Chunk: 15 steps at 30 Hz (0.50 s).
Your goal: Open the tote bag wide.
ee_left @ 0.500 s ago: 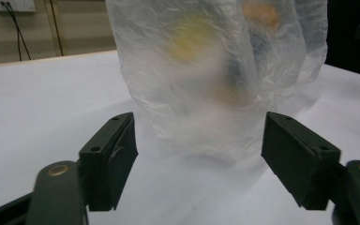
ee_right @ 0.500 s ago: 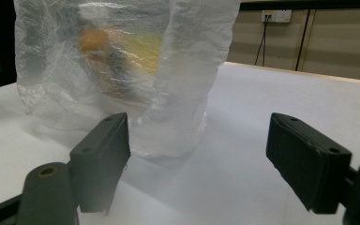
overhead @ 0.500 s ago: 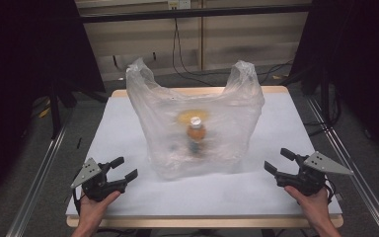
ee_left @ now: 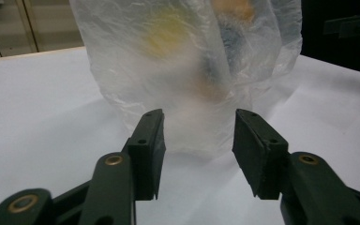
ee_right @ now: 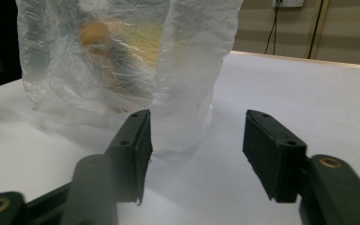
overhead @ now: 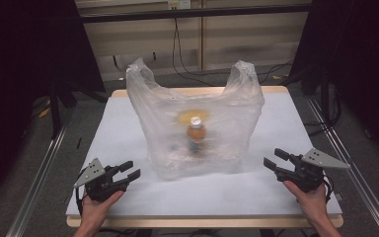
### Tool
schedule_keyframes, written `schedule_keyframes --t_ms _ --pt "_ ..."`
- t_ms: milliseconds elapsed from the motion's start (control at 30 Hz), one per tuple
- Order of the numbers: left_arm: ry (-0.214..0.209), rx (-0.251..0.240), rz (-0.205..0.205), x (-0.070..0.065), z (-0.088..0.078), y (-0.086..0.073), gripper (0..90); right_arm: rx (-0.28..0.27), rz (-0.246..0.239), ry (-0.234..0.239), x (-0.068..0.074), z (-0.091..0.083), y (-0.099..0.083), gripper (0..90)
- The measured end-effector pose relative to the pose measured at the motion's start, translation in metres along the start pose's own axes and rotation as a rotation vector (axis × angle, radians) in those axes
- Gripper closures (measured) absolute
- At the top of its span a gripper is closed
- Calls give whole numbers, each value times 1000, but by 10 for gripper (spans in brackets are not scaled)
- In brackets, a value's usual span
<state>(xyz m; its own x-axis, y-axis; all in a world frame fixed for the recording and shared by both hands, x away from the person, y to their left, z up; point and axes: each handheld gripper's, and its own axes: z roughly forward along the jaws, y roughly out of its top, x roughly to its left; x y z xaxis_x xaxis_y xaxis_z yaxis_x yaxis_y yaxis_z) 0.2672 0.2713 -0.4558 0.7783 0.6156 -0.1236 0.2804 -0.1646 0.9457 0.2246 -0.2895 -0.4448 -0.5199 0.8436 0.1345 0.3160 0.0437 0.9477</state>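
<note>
Centrally, the plastic bag (overhead: 197, 123) stands between both open, empty tongs.

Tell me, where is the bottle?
In the high view, the bottle stands inside the plastic bag at the table's middle, between both grippers.

A wooden-edged table (overhead: 276, 90) is carrying a white sheet (overhead: 296, 128) covering nearly its whole top. Standing directly on the sheet, near the middle, is 1 translucent plastic bag (overhead: 237, 118), its 2 handles rising upright. The bag's base is resting flat on the sheet.
</note>
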Motion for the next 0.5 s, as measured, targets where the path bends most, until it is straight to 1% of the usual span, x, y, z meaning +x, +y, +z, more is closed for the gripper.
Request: schedule_keyframes --t_ms 33,67,100,133,167,200,267,333,367,400,433,467,500 --pt "-1 10 7 0 0 1 561 5 7 13 -1 1 0 464" --pt "-10 21 4 -1 1 2 582 9 21 25 -1 3 1 493" --pt "-20 28 -2 -2 1 3 586 15 17 33 -1 4 1 524" --pt "-30 38 -13 -3 2 4 612 21 14 38 -2 4 1 550" --pt "-38 48 -14 -3 2 5 640 29 24 50 -1 6 1 568" --pt "-48 57 -21 -3 3 6 656 31 22 58 -1 6 2 586" --pt "-68 61 -25 -4 4 8 696 39 25 68 1 7 3 629" --pt "-65 59 -20 -7 5 10 731 46 21 78 2 7 5 655" --pt "-82 56 -22 -7 5 11 755 46 25 86 4 7 7 670" --pt "-76 62 -23 -9 5 12 768 48 21 91 4 8 8 682" --pt "-80 67 -21 -10 6 13 774 48 32 98 6 8 9 692" --pt "-94 70 -23 -12 6 13 783 48 30 108 6 9 10 705" --pt "-97 69 -21 -13 7 14 788 50 34 116 7 10 11 730"
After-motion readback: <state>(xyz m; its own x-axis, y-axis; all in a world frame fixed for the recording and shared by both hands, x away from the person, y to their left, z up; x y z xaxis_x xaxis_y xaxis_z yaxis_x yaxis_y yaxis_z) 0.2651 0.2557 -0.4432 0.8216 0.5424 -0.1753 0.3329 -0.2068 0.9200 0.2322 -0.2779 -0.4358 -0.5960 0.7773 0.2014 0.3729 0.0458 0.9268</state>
